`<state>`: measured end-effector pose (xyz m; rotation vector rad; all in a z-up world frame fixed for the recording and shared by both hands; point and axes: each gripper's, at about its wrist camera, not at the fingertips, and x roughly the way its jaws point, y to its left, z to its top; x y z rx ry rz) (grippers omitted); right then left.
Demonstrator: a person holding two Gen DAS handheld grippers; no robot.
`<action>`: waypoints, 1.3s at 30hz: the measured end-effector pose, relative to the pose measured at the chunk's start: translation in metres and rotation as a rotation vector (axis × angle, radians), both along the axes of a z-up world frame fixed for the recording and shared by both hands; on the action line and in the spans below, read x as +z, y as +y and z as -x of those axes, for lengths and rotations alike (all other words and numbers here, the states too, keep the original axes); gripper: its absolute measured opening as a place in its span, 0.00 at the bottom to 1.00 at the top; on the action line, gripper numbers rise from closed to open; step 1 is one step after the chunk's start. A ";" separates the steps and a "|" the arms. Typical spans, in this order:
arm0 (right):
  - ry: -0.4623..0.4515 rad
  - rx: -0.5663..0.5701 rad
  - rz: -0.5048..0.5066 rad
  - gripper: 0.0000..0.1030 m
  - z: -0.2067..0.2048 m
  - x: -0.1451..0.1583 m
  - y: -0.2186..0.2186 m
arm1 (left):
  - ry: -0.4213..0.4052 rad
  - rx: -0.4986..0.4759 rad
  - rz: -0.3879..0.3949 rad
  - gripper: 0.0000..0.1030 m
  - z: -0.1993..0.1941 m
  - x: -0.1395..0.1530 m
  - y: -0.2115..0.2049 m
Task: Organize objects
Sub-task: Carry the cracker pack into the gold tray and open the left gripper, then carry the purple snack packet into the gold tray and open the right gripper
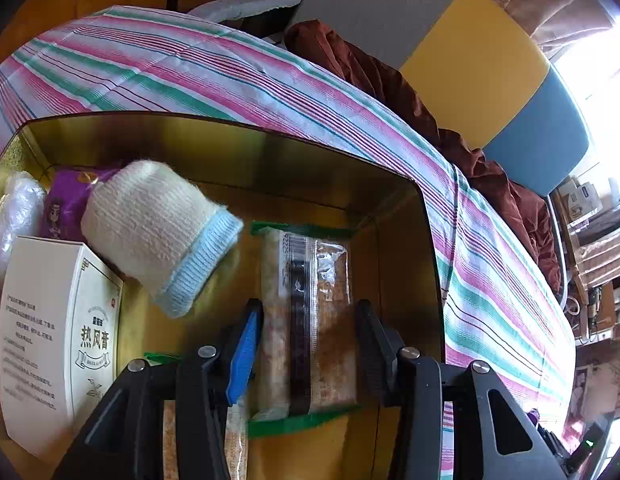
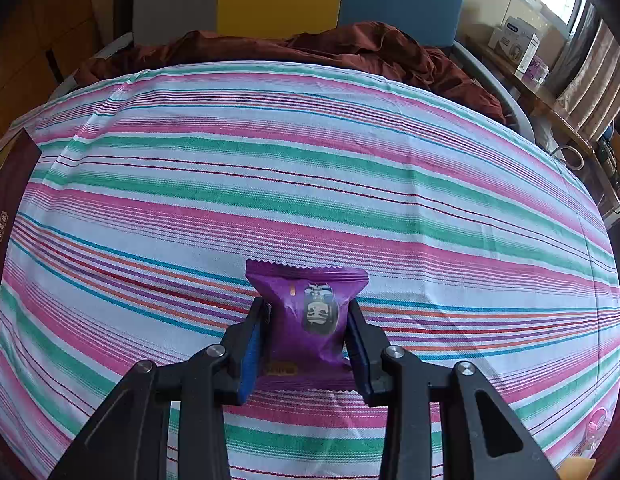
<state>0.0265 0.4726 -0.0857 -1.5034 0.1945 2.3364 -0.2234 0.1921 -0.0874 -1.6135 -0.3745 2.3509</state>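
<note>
Left gripper (image 1: 308,356): clamped on clear snack pack (image 1: 310,320), low inside gold tin (image 1: 230,148).
Right gripper (image 2: 306,340): closed on purple packet (image 2: 310,312), over striped cloth (image 2: 310,160).
Tin: already holds white box (image 1: 50,340), sock (image 1: 162,232), another purple pack (image 1: 66,200); floor near right wall bare.
Left to do: release clear pack, bring purple packet over.
Edges: tin wall just beside right finger.
Cloth: bare, roomy.

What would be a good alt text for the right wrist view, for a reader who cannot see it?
The right gripper is shut on a purple snack packet over a bed covered by a pink, green and white striped sheet. Rumpled dark red cloth lies at the far end.
</note>
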 end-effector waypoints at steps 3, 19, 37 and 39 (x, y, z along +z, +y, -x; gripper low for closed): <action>0.000 0.000 0.000 0.36 0.000 0.000 0.000 | 0.030 -0.017 0.021 0.45 -0.003 0.005 0.001; 0.002 0.000 -0.017 0.36 0.003 -0.001 -0.006 | 0.479 -0.135 0.172 0.51 -0.122 0.089 -0.025; -0.045 -0.103 -0.034 0.34 -0.001 0.004 -0.027 | 0.558 -0.080 0.233 0.51 -0.186 0.097 -0.092; -0.035 -0.113 -0.010 0.34 -0.004 0.005 -0.034 | 0.556 -0.075 0.231 0.51 -0.188 0.096 -0.096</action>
